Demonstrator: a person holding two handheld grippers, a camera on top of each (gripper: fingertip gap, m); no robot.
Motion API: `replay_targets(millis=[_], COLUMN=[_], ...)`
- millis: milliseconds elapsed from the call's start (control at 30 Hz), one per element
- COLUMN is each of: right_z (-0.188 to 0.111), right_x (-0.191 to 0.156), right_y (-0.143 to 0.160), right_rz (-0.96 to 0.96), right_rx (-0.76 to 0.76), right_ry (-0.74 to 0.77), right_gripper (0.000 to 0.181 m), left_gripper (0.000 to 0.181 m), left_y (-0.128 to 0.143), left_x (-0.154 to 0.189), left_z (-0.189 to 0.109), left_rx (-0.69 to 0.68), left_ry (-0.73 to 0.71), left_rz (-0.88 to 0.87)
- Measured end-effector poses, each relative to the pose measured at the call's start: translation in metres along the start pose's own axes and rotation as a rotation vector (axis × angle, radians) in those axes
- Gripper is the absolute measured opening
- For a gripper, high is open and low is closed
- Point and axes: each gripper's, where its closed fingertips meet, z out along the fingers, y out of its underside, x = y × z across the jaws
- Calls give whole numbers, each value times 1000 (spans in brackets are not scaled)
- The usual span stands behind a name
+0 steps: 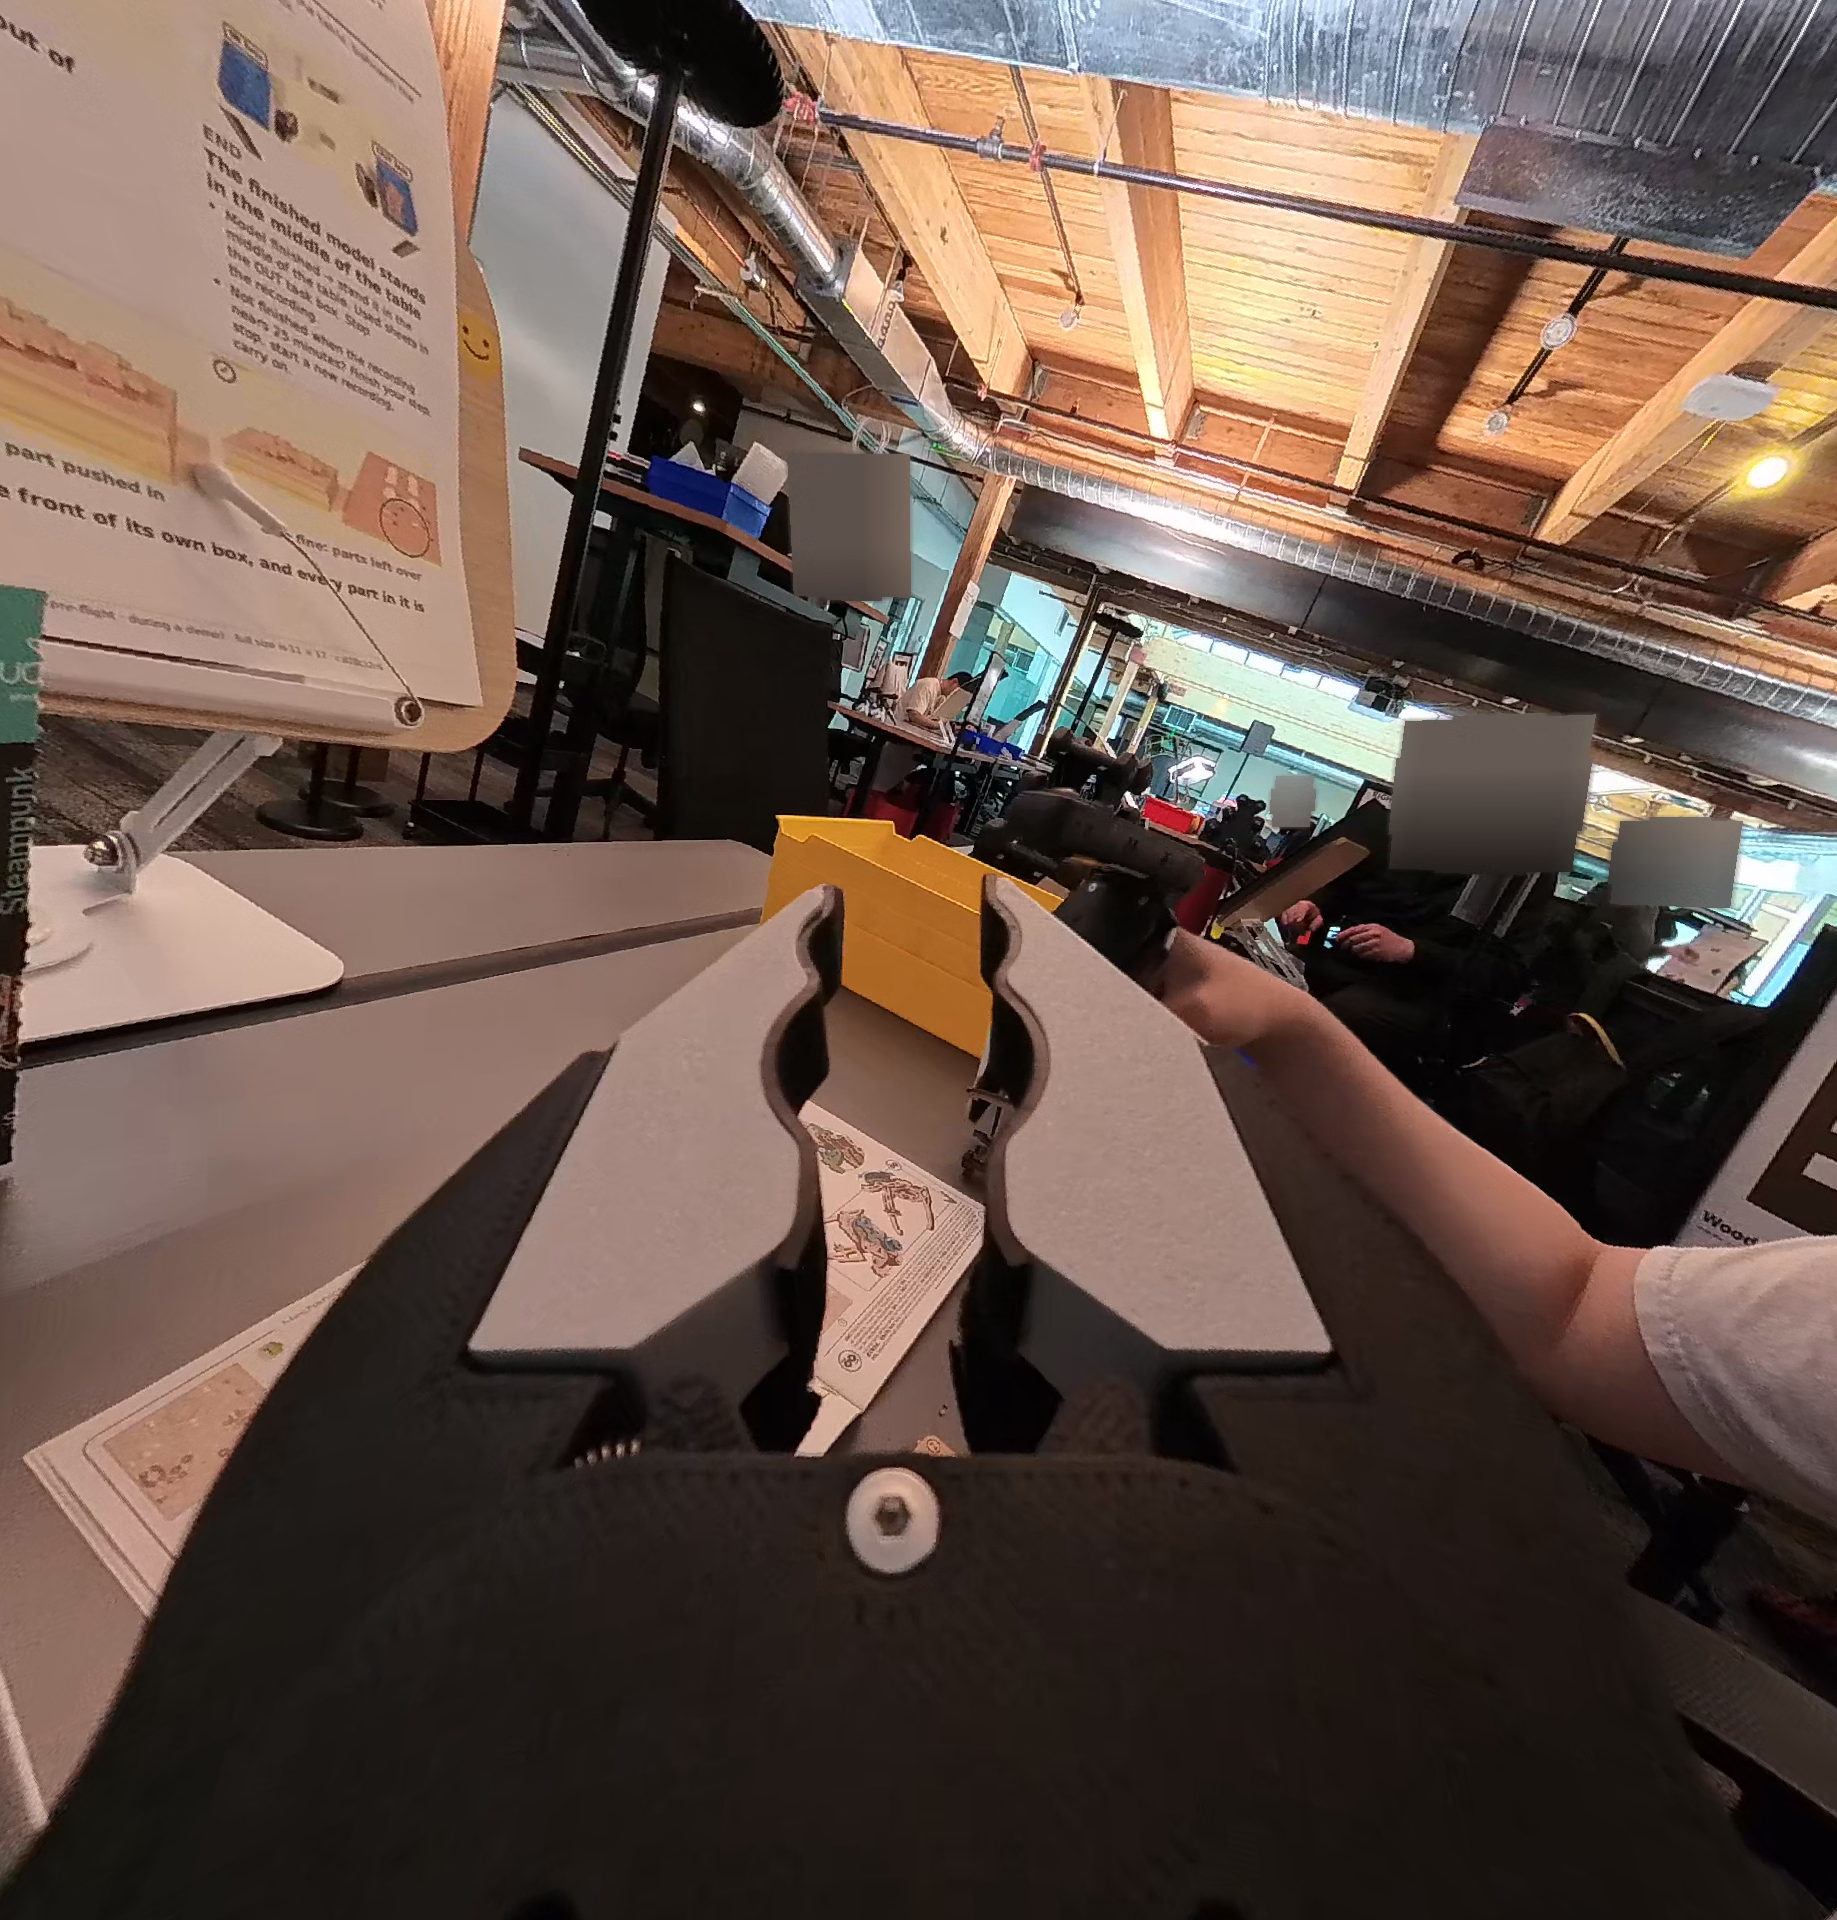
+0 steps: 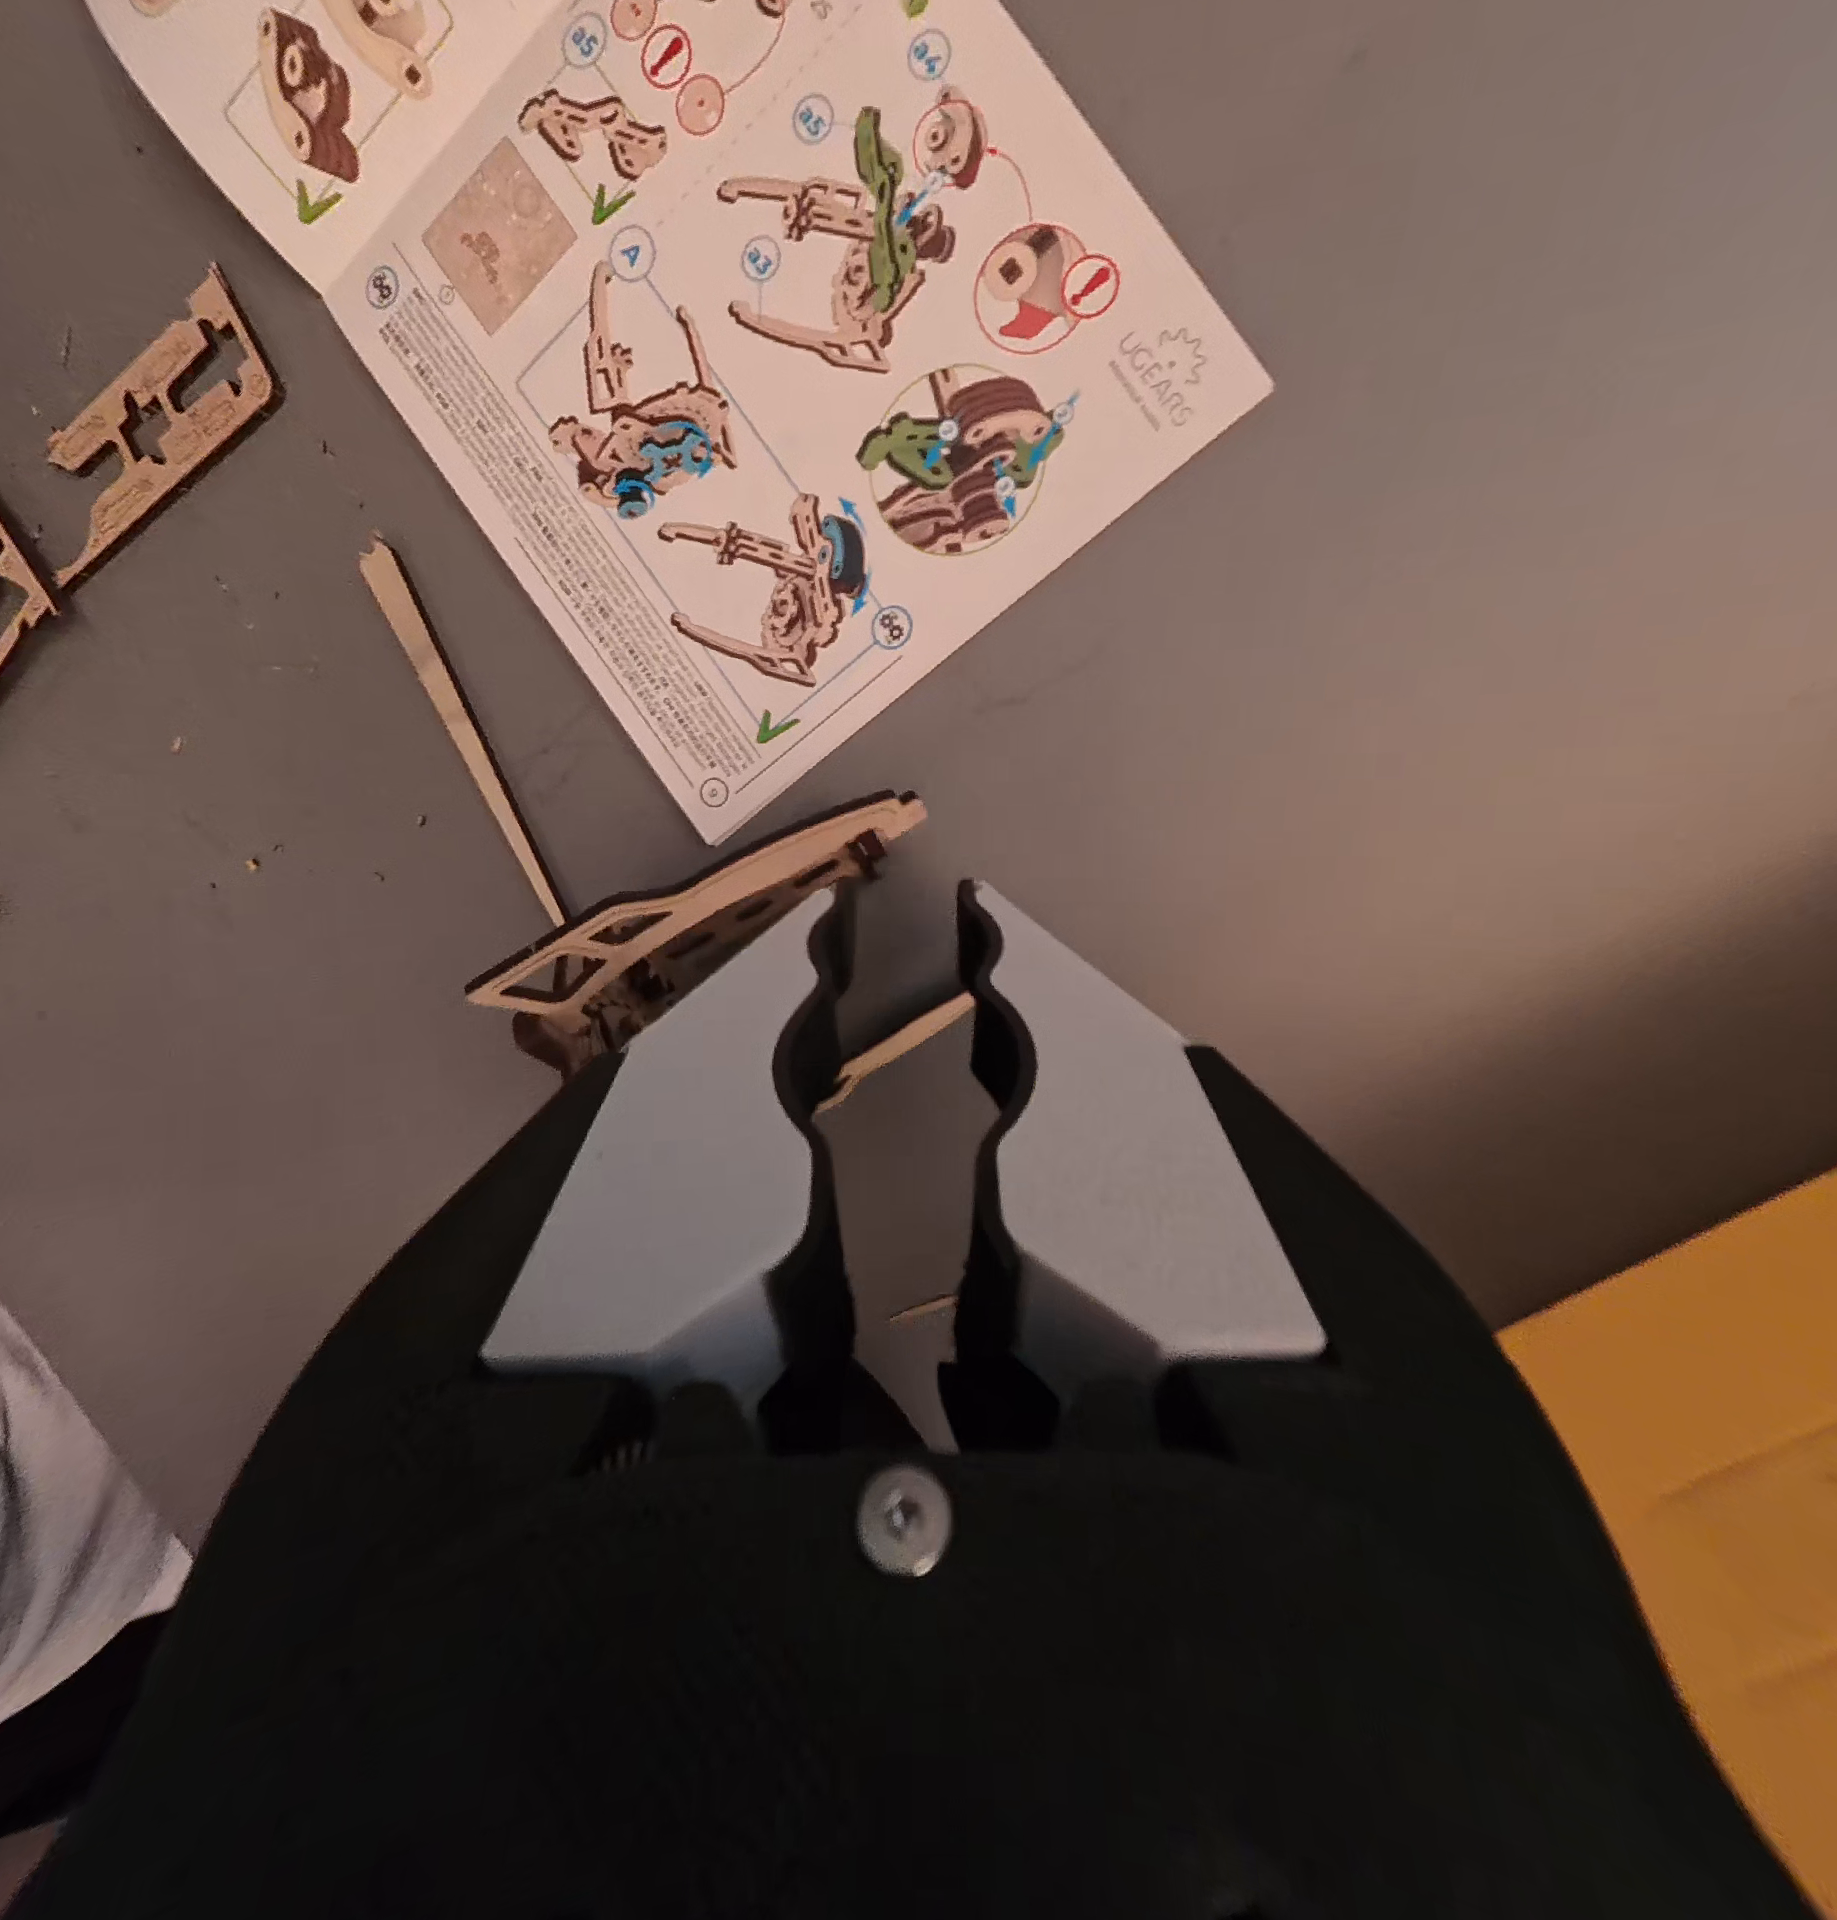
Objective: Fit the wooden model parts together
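Right gripper (image 2: 898, 935) close up, fingers a little apart, nothing held, tips just above a thin wood strip (image 2: 909, 1044). Beside it, part-built wooden model (image 2: 675, 935) on grey table (image 2: 1413, 727). Farther off, instruction sheet (image 2: 789, 364). Left gripper (image 1: 909, 914) also a little open, empty, with yellow bin (image 1: 893, 935) beyond.

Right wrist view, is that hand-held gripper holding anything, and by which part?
Nothing is held. The right hand-held gripper is open above the partly built wooden model, whose strip crosses the gap without being pinched.
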Motion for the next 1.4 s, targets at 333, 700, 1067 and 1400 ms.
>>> replay_targets(millis=[333,700,1067,1400], right_z=[-25,-98,-70,-19], right_x=[3,-48,-177,-232], right_y=[-1,-90,-123,-83], right_rz=[-31,-384,-708,-770], right_rx=[7,576,866,876], right_ry=[163,325,134,-145], right_gripper=[17,20,53,52], left_gripper=[24,25,29,26], left_y=[-1,-26,-46,38], left_x=[1,-3,26,18], left_z=[0,-18,-26,-57], left_rx=[7,33,-88,-502], left_ry=[1,-90,-132,-27], left_rz=[8,192,303,386])
